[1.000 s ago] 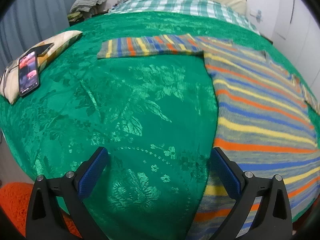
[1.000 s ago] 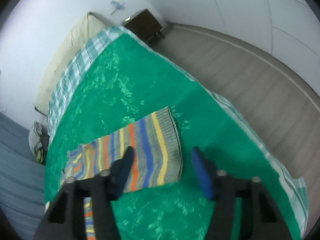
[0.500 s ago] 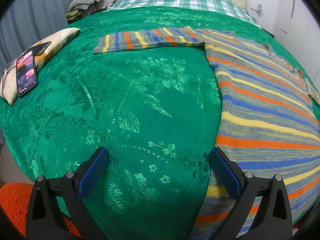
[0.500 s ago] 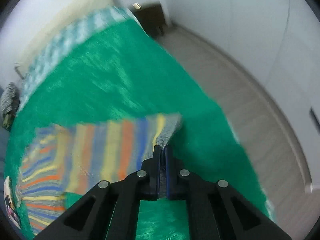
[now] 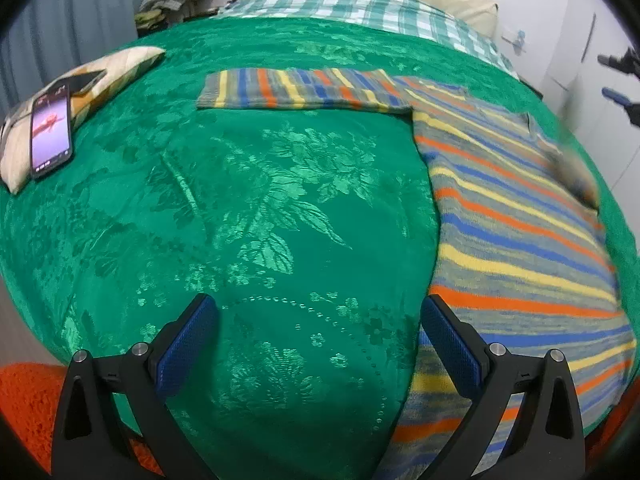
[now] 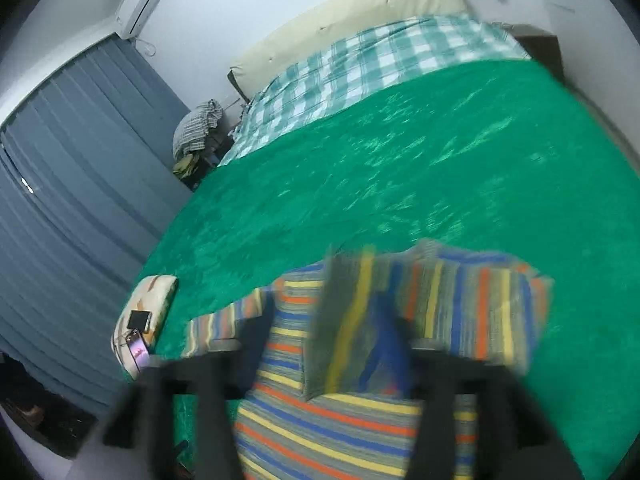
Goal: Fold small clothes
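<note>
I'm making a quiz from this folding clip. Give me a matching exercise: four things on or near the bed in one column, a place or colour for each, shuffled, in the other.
Things:
1. striped sweater
2. phone
3. checked blanket
4. left gripper

Places or colours:
A. lying on the small cushion at the bed's left side
B. jaws wide apart over bare green bedspread
C. grey with orange, yellow and blue stripes
D. green and white, at the head of the bed

Pairs: 1-C, 2-A, 3-D, 4-B
</note>
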### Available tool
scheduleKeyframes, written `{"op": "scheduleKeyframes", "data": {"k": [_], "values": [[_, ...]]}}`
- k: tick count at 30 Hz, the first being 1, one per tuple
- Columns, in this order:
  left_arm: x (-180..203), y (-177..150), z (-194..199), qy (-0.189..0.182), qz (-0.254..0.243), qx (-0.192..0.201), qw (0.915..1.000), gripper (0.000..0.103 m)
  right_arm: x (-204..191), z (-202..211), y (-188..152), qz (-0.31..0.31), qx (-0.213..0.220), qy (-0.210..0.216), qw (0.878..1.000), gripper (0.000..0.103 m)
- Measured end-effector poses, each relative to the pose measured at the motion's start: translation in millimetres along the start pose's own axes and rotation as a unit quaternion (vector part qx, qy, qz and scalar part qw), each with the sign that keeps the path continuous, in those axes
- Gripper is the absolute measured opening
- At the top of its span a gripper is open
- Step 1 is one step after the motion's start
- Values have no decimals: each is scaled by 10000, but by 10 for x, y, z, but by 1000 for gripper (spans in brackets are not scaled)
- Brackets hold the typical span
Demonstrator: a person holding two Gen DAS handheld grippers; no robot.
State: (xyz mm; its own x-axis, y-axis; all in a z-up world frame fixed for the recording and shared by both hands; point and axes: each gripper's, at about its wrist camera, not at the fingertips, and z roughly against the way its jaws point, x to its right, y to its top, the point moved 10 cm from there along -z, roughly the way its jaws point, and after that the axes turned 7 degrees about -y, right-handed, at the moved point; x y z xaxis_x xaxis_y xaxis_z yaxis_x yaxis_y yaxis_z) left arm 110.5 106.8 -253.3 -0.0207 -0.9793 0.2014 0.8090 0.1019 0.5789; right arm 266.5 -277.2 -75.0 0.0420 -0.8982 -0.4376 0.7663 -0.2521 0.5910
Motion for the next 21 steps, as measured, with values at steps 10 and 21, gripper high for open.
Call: {"op": "scheduleKeyframes", "data": {"k": [10, 21], "values": [[77, 10, -29, -59, -46, -12, 10000, 102, 829, -39, -493, -235, -503, -605, 9966, 58], [195, -56, -98, 251, -553, -60, 9981, 102, 127, -971, -459, 1252, -1103, -975, 9811, 58]]}}
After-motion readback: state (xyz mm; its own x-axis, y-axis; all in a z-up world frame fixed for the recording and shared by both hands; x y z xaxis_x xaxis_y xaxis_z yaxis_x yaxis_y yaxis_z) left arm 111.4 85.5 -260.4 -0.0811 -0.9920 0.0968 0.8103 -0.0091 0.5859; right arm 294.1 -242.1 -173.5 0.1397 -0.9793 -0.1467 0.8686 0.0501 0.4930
